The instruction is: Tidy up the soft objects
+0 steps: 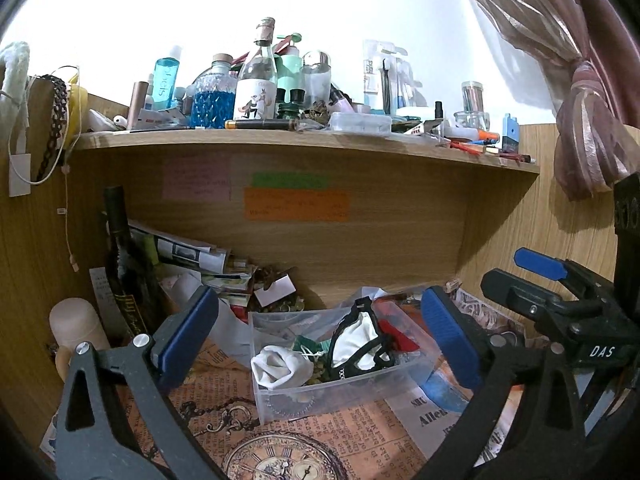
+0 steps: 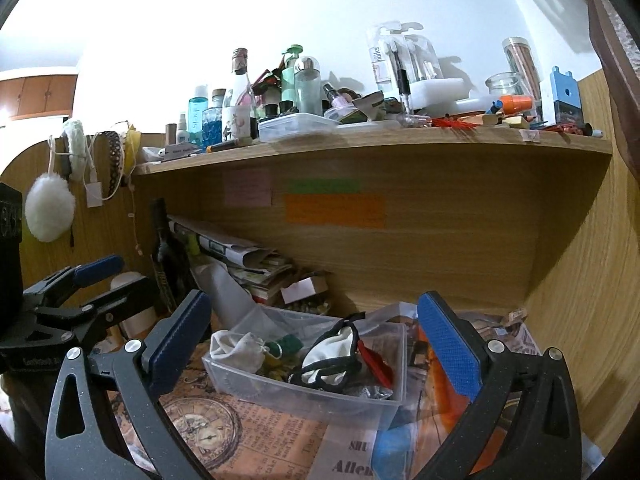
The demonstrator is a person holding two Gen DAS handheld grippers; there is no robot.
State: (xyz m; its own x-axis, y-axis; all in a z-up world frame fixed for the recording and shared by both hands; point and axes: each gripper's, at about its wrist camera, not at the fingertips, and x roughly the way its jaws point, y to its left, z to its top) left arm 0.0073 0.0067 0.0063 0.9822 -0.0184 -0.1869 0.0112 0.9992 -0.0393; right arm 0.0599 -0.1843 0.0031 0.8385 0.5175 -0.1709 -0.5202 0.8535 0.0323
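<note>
A clear plastic bin [image 1: 304, 396] [image 2: 312, 396] sits on the desk under a shelf. It holds a white cloth pouch [image 1: 280, 366] [image 2: 240, 350], a white fabric piece with black trim [image 1: 360, 344] [image 2: 332, 356] and a red item [image 1: 400, 336] [image 2: 376, 362]. My left gripper [image 1: 320, 340] is open and empty, its fingers either side of the bin, above it. My right gripper [image 2: 316, 344] is open and empty over the same bin. The right gripper shows at the right in the left wrist view [image 1: 520, 280]; the left gripper shows at the left in the right wrist view [image 2: 84, 284].
A wooden shelf [image 1: 304, 142] [image 2: 360, 140] above is crowded with bottles and jars. A dark bottle [image 1: 124, 264], a beige cup [image 1: 76, 324] and stacked papers [image 1: 188, 256] stand behind the bin. A white pom-pom [image 2: 50, 208] hangs on the left panel. A curtain [image 1: 584, 92] hangs at right.
</note>
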